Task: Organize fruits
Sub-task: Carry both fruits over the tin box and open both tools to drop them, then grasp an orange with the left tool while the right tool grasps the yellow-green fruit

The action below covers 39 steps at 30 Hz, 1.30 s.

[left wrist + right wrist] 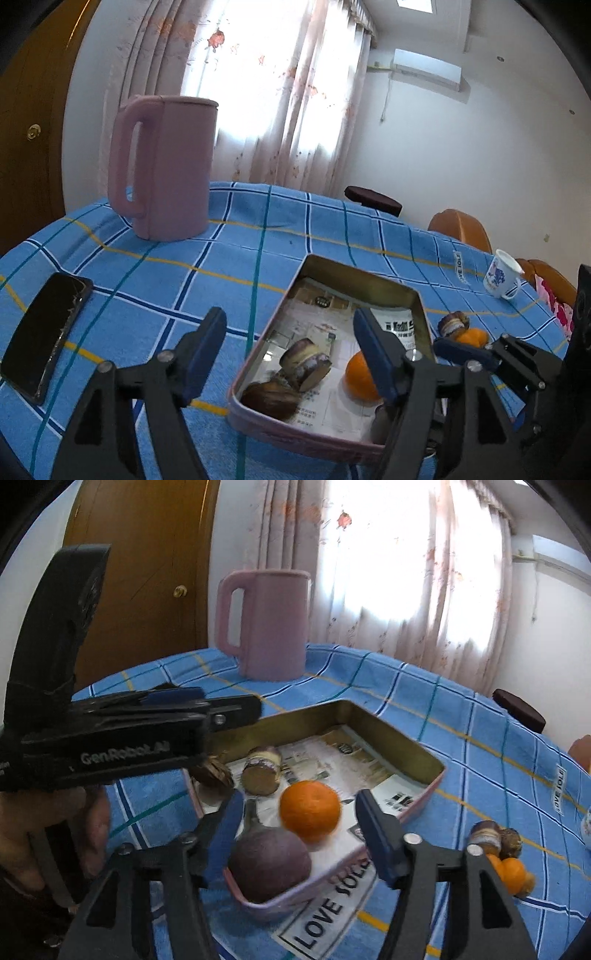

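Between the spread fingers of the right gripper (299, 827) sat an orange (309, 810) and a dark purple fruit (269, 864), both lying loose in the near end of the metal tin (402, 753); neither blue pad touched either fruit, so that gripper was released and held nothing. Just beyond its left fingertip lay two banded cylindrical pieces (261, 771) and a brown ridged piece (214, 773), also inside the tin.

The left gripper (291, 350) likewise stood released, its jaws apart and empty, with its right finger (373, 350) reaching over the tin's rim and its left finger over bare blue checked cloth (221, 266).

What remained outside the tin was a small heap of fruit (502, 853): a banded piece on top of two or three small oranges, resting on the cloth. From the right gripper's fingers it lay to the right, just past the right finger and near it, well clear of the tin wall. From the left gripper's fingers it lay further off to the right, beyond the tin.

By my judgement the right hand was the nearer one, and the next move would call for swinging its fingers rightward over the heap. The banded piece looked short and drum-like, its axis roughly upright, though blur made that uncertain.
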Available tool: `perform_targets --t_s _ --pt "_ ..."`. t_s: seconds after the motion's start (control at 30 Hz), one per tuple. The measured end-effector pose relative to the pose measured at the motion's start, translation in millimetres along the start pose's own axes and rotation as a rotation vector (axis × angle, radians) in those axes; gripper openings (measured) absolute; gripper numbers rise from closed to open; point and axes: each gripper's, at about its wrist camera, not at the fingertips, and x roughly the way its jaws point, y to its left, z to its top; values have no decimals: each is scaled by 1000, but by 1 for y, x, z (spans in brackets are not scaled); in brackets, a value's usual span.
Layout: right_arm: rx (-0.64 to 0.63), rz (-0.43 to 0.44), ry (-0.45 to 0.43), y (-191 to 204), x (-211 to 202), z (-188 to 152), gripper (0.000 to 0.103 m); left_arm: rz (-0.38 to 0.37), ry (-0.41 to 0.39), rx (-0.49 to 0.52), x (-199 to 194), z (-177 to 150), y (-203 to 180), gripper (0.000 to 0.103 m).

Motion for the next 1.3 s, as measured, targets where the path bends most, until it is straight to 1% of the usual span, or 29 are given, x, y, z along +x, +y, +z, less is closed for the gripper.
perform_targets --t_s 0.1,0.17,0.27,0.4,0.47,0.57,0.67,0.83,0.9,0.97,1.0,1.03,1.13,1.23,1.3 --pt "37 -23 -19 -19 -15 -4 67 -7 -21 -7 -6 2 -1 80" --pt "68 -55 -33 -38 -30 -10 67 -8 -33 -8 -9 4 -2 84" --pt "121 -134 -31 -68 -50 -21 67 -17 -46 -2 -12 5 -7 86" --pt "190 -256 -13 -108 -70 -37 67 -52 -36 45 -9 4 -32 87" --pt "232 -285 2 -125 -76 -45 67 -69 -31 81 -7 2 -49 89" --pt "277 -288 30 -139 -74 -52 67 -96 -21 133 -5 -2 -73 94" --pt "270 -281 73 -139 -66 -55 67 -116 -5 168 -1 -6 -91 94" --pt "252 -226 166 -136 -43 -60 66 -141 19 213 5 -10 -114 94" --pt "248 -210 207 -137 -34 -65 61 -149 28 229 9 -11 -122 94" --pt "255 -193 250 -139 -25 -66 43 -150 37 253 13 -12 -131 94" --pt "263 -176 265 -141 -22 -66 39 -155 44 261 16 -13 -135 94" --pt "268 -164 272 -142 -21 -67 28 -164 54 266 18 -14 -138 94" --pt "278 -163 233 -143 -30 -67 28 -184 79 283 25 -18 -149 94" --pt "289 -223 179 -150 -44 -67 28 -200 106 303 31 -21 -161 93" --pt "304 -284 150 -161 -51 -67 28 -201 124 317 36 -22 -171 93"
